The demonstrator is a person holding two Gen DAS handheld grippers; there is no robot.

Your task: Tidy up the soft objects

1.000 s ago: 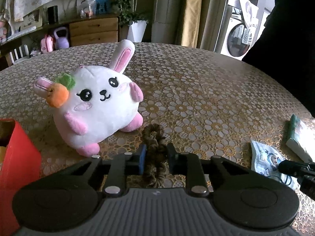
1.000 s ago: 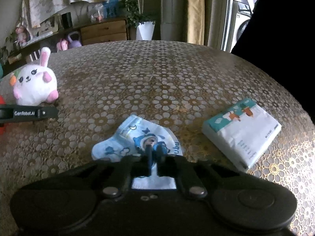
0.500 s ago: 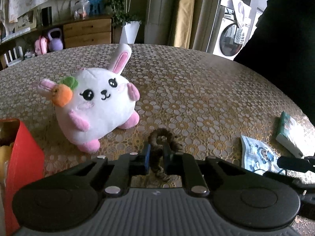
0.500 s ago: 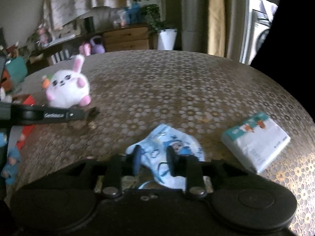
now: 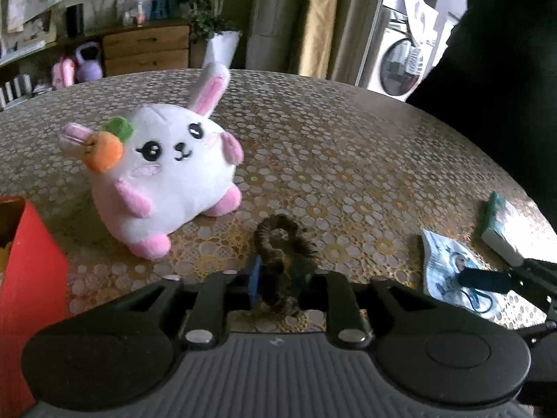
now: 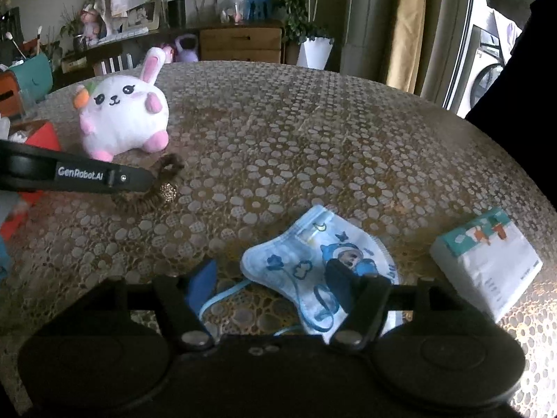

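Straddling a brown hair scrunchie [image 5: 278, 244] just in front of the plush bunny [image 5: 163, 170], the left gripper [image 5: 276, 275] has just been opening; its jaws stand narrow with the scrunchie between them, and whether the pads still press it cannot be told. A red box [image 5: 31, 271] sits to the bunny's left on the patterned table [image 5: 348, 160]. From the right wrist, the right gripper [image 6: 278, 278] has just been opening and stands wide over a child's face mask [image 6: 313, 261], well to the bunny's right, one finger lying on the fabric, nothing gripped. A tissue pack [image 6: 487, 261] lies farther right still. Mask and scrunchie both look light, limp and likely to fold; the mask's edge or ear loop seems the surest hold.
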